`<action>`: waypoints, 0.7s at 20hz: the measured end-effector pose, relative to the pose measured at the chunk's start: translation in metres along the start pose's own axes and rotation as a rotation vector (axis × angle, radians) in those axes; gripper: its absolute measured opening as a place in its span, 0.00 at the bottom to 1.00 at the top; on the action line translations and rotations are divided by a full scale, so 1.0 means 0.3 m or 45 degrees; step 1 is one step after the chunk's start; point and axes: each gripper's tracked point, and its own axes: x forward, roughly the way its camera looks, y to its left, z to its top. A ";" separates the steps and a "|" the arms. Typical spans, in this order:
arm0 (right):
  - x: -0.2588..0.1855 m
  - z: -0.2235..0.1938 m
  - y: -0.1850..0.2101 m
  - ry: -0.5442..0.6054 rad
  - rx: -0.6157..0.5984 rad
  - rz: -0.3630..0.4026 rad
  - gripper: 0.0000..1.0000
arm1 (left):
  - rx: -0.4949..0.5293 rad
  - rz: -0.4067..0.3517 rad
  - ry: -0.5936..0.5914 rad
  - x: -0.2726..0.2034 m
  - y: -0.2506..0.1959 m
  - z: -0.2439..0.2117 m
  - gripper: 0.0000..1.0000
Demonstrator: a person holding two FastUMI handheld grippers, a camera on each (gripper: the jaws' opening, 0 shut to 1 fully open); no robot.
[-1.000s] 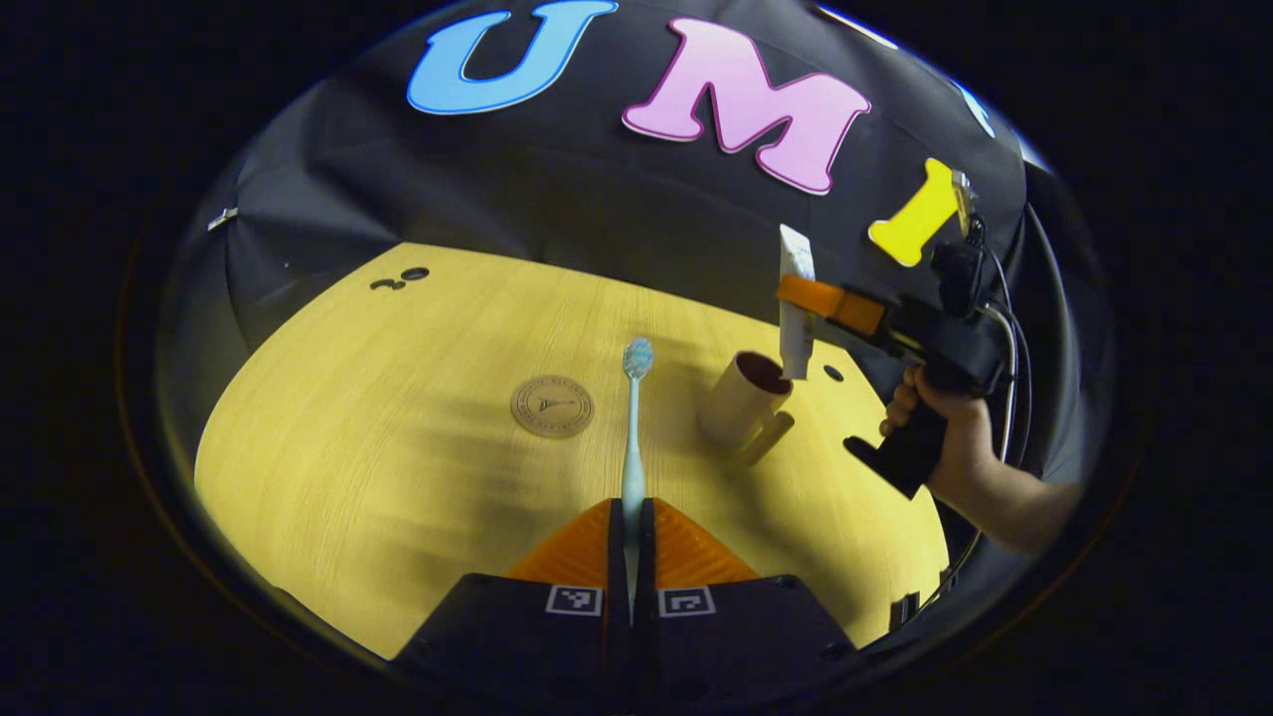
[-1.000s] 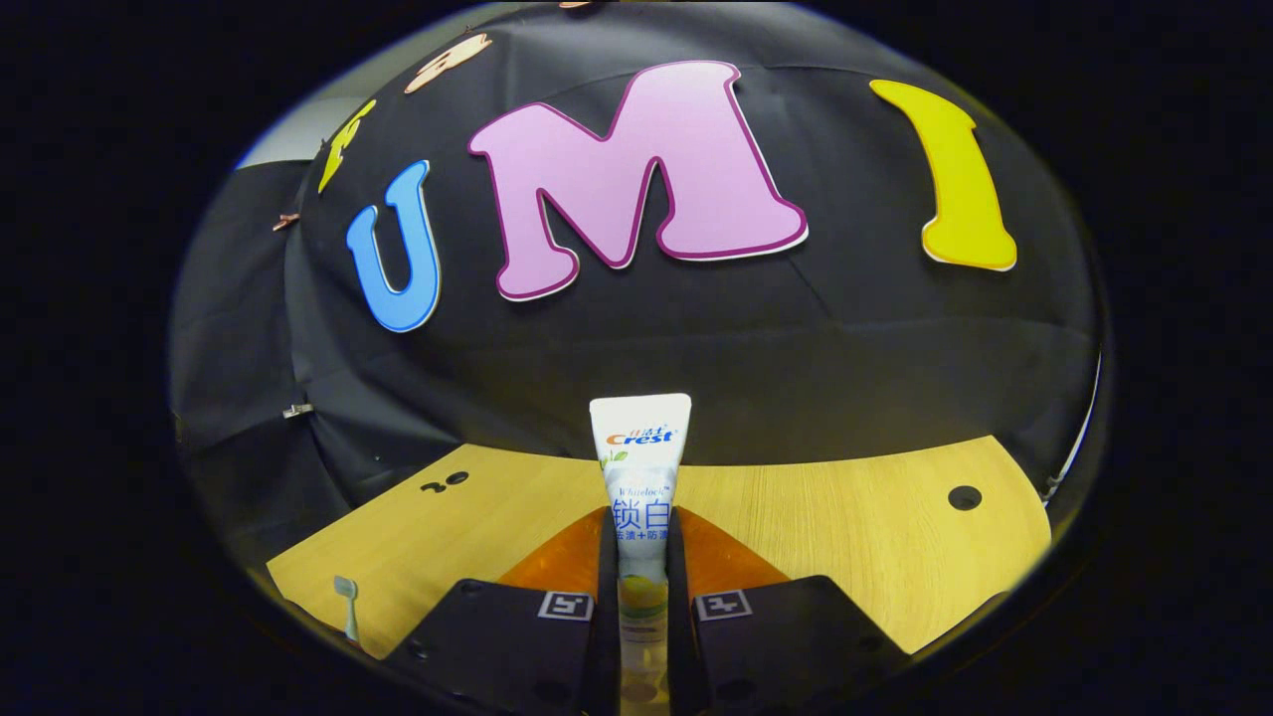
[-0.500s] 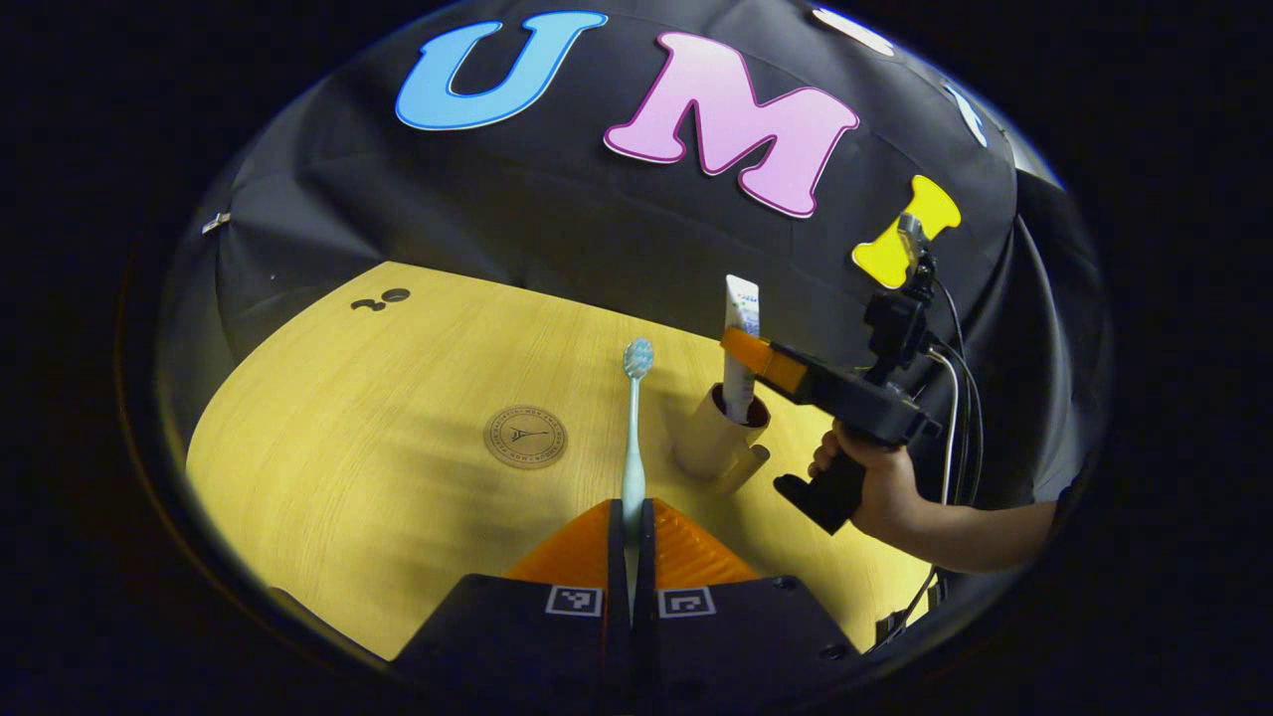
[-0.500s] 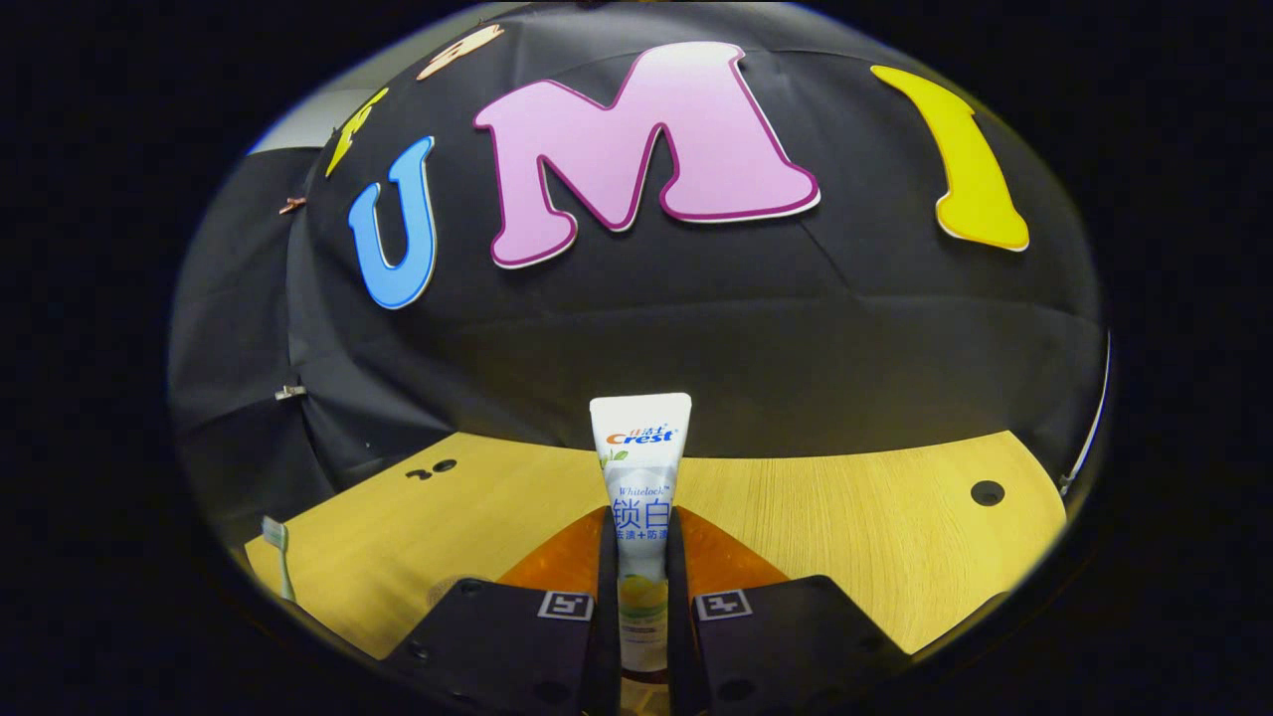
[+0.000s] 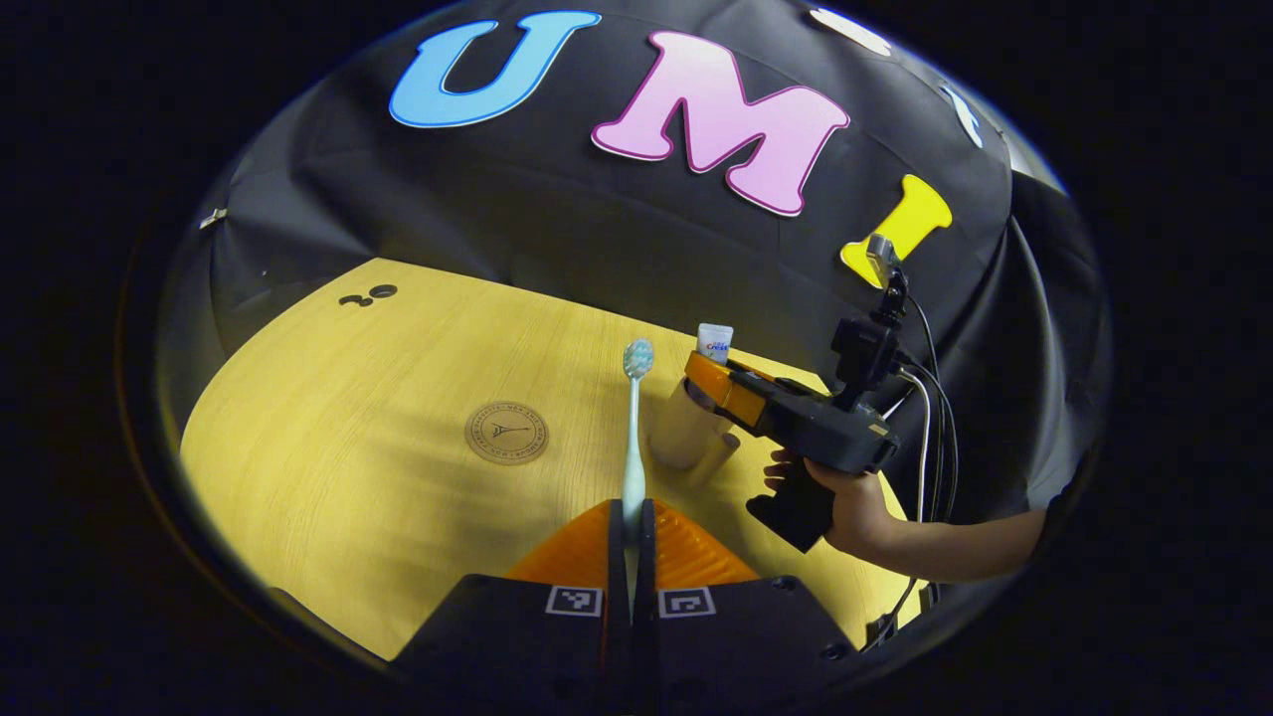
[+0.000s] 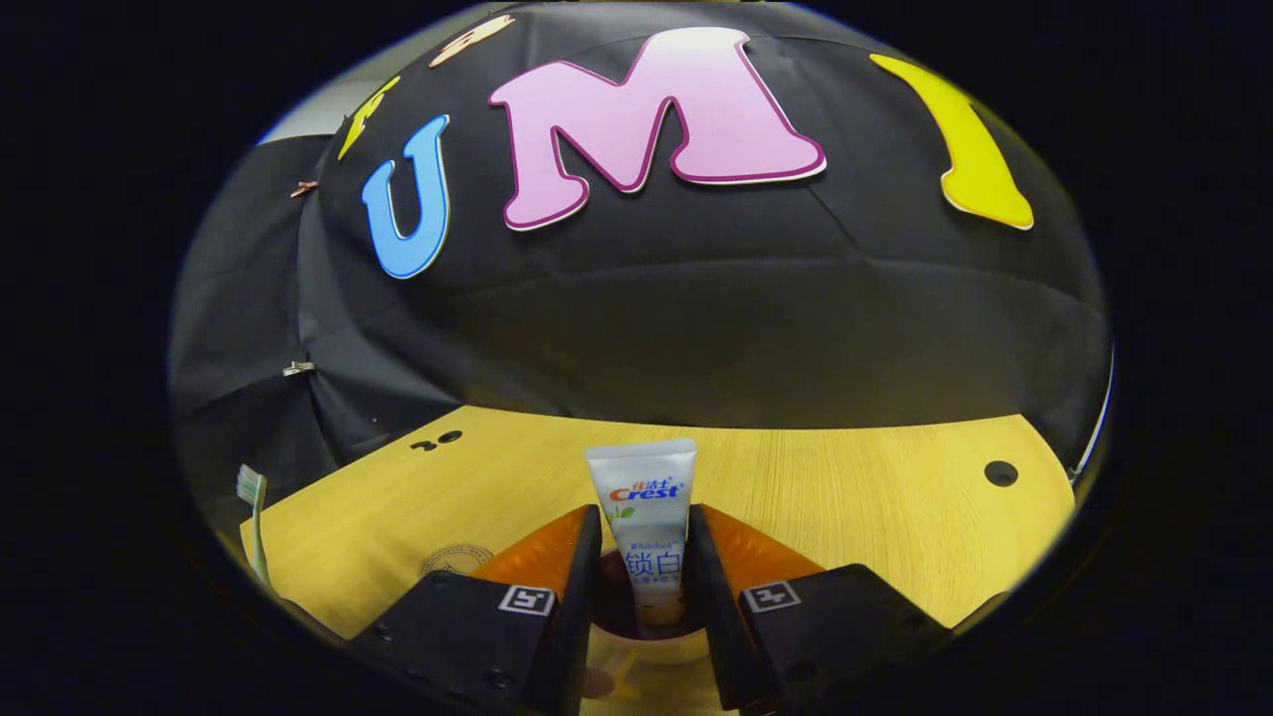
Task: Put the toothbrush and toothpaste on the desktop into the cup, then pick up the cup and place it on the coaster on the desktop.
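The toothpaste (image 6: 641, 517) stands upright in the cup (image 5: 681, 433), between the right hand-held gripper's (image 6: 641, 587) parted fingers, released. The left hand-held gripper (image 5: 631, 542) clamps the toothbrush (image 5: 634, 438), its long axis pointing far. The cup lies just right of the brush head, the coaster (image 5: 506, 433) left.

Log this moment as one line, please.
left gripper: shut on toothbrush, held above table | right gripper: open, toothpaste standing in cup | coaster: bare | next: toothbrush into cup

White toothpaste tube (image 6: 641, 517) stands upright in the beige cup (image 6: 636, 646), between the right jaws, apart from both. Toothbrush (image 5: 634, 428) clamped between left jaws, bristles forward. Round coaster (image 5: 506, 433) left of it.
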 end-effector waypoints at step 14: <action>-0.337 -0.040 -0.236 0.094 0.151 -0.204 0.98 | 0.112 -0.259 -0.327 0.225 -0.311 0.355 0.06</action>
